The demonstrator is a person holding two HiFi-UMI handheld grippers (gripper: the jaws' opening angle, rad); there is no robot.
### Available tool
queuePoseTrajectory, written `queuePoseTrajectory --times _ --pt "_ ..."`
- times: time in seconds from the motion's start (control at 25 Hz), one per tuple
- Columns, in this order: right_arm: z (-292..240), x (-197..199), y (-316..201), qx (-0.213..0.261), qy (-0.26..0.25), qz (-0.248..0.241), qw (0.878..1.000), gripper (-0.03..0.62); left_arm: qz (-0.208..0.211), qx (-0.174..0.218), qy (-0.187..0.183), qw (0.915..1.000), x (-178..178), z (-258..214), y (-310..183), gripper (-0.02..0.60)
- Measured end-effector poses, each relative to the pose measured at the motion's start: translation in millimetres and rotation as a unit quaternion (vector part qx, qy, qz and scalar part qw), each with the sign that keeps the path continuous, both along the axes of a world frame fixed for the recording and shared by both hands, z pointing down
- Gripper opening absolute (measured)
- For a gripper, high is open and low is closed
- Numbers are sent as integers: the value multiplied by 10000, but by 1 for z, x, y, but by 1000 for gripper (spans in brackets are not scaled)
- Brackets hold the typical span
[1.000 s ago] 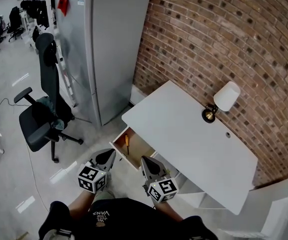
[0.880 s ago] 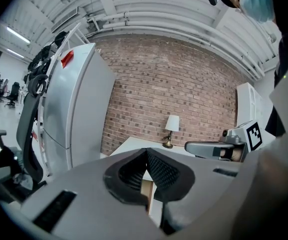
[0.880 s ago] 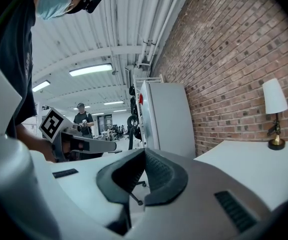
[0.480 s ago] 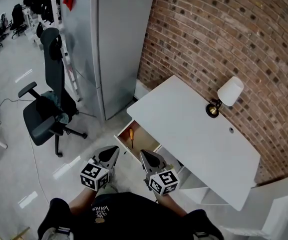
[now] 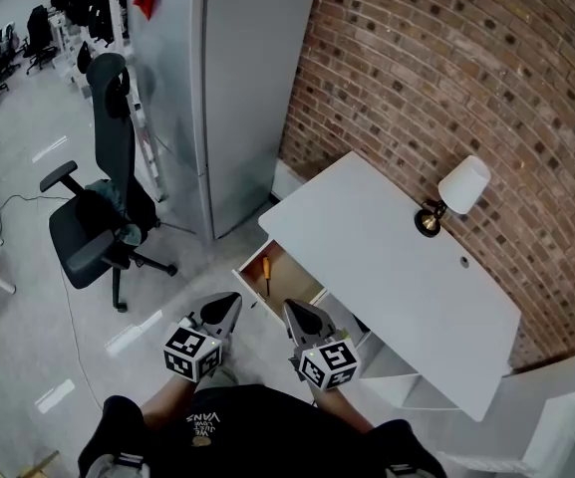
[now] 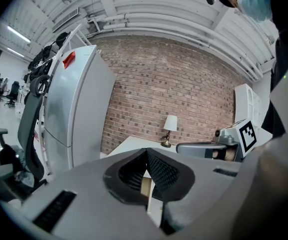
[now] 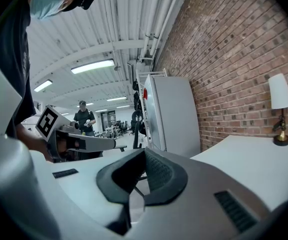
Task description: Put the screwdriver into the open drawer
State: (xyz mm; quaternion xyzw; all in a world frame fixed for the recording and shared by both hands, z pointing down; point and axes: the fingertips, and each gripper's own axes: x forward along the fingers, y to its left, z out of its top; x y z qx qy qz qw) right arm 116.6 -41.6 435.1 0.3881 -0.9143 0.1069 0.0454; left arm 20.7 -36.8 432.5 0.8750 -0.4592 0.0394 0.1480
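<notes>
The screwdriver (image 5: 264, 273), orange-handled, lies inside the open wooden drawer (image 5: 285, 295) at the white desk's left end. My left gripper (image 5: 231, 301) hangs just in front of the drawer, shut and empty. Beside it my right gripper (image 5: 290, 309) is also shut, with nothing between its jaws. In the left gripper view the left gripper (image 6: 146, 153) shows its ribbed pads pressed together, and a strip of the drawer (image 6: 145, 186) shows below them. The right gripper (image 7: 144, 153) looks the same in the right gripper view. Both are held low, close to the person's body.
The white desk (image 5: 392, 272) runs along a brick wall and carries a small lamp (image 5: 454, 192). A tall grey cabinet (image 5: 232, 88) stands left of the desk. A black office chair (image 5: 98, 217) sits on the floor further left. Another person (image 7: 85, 119) stands far off.
The head view has shifted a little, so the desk and drawer sit slightly higher and to the right. Both grippers stay shut and empty in front of the drawer.
</notes>
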Motion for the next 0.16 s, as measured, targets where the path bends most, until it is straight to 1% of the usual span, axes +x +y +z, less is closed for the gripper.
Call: queuePoseTrajectory --times 0.16 --pt "-1 -1 2 -7 17 32 10000 -3 -29 -40 28 10000 -3 1 4 8"
